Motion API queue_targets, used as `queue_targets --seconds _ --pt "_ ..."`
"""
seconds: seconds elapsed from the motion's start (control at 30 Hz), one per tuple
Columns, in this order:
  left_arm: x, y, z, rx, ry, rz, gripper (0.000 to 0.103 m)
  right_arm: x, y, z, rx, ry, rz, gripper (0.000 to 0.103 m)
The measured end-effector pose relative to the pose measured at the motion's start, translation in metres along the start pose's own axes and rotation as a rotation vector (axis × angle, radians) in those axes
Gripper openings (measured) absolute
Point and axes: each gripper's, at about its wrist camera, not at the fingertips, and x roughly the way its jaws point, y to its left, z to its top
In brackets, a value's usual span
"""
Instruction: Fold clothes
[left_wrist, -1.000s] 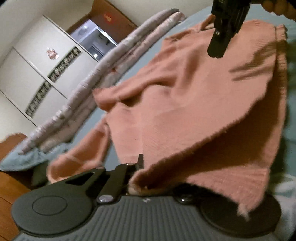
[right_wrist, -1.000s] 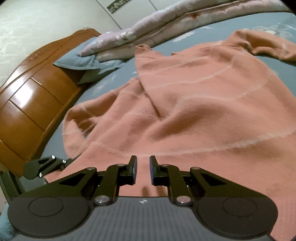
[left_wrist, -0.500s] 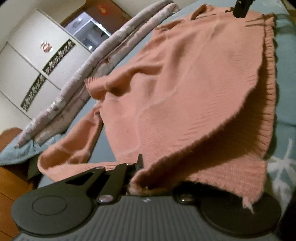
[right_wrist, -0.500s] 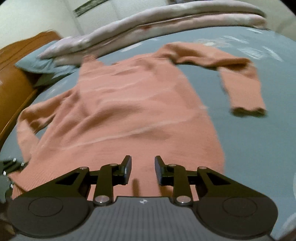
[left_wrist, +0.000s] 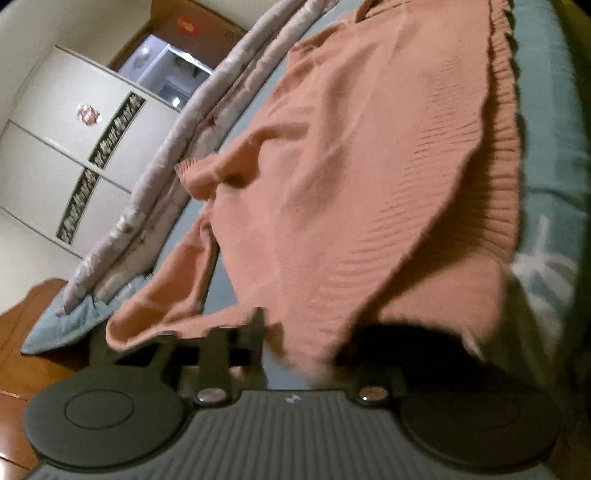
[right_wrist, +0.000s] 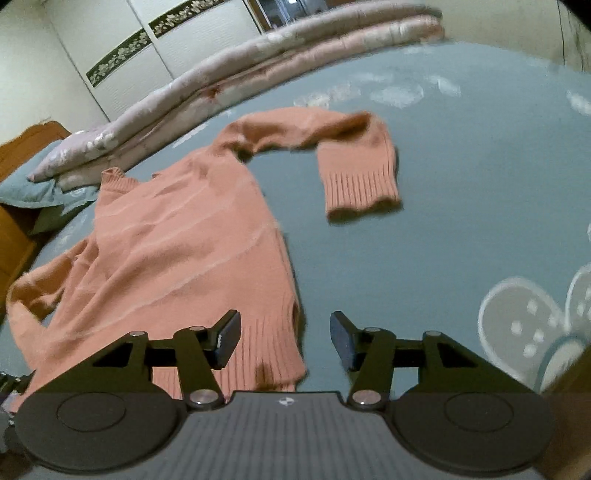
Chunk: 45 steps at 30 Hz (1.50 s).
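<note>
Sweater (right_wrist: 177, 258), salmon-pink knit, lies spread on a blue-grey bedspread (right_wrist: 461, 192) printed with pale rounded shapes. One sleeve (right_wrist: 332, 147) bends away from the body and ends in a ribbed cuff lying flat on the cover; the other sleeve (right_wrist: 33, 299) curls along the near-left side. A rolled pink quilt (right_wrist: 258, 62) runs along the far edge of the bed, with a blue pillow (right_wrist: 26, 188) at its end beside a wooden headboard (right_wrist: 22, 144). White wardrobe doors (left_wrist: 74, 147) with dark patterned bands stand behind; the bands carry no legible writing, and the round sticker on one door is too blurred to read.

Right gripper (right_wrist: 284, 338): jaws spread wide, holding nothing. The ribbed hem corner of the sweater sits between and just under them, nearer the left finger (right_wrist: 227, 336); the right finger (right_wrist: 343, 339) is over bare bedspread.

Left gripper (left_wrist: 291, 343): seen in a motion-blurred view. The hem is raised and drapes over the gripper, hiding one finger entirely; the other finger (left_wrist: 258, 325) shows beside the cloth. A gap of bedspread appears next to it, but whether the jaws pinch the fabric cannot be told. A small white logo mark appears on each gripper body; it is not readable as text.
</note>
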Motion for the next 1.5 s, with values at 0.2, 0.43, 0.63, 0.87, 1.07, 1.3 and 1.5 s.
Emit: queue_targets --seconds 0.2,0.43,0.63,0.87,1.07,1.3,1.5 --pt "-0.022 0.033 -0.016 -0.233 0.117 -0.081 0.045 0.005 0.007 -0.012 -0.025 0.006 0.010 0.061" --pt "-0.034 0.076 -0.005 -0.606 0.114 -0.105 0.058 -0.011 0.043 -0.025 -0.341 -0.022 -0.077 0.061" --pt "-0.028 0.063 0.025 -0.701 0.052 -0.160 0.065 -0.031 0.078 -0.058 -0.886 0.001 -0.193 0.061" --pt "-0.012 0.031 0.055 -0.685 -0.013 -0.218 0.065 -0.026 0.095 -0.101 -1.373 0.055 -0.261 0.061" --pt "-0.008 0.031 0.054 -0.713 0.003 -0.229 0.066 -0.009 0.107 -0.109 -1.629 0.056 -0.263 0.061" --pt "0.003 0.033 0.052 -0.754 0.032 -0.243 0.068 0.000 0.114 -0.111 -1.713 0.002 -0.252 0.068" --pt "0.007 0.028 0.056 -0.729 0.020 -0.267 0.071 0.005 0.106 -0.116 -1.816 -0.042 -0.300 0.062"
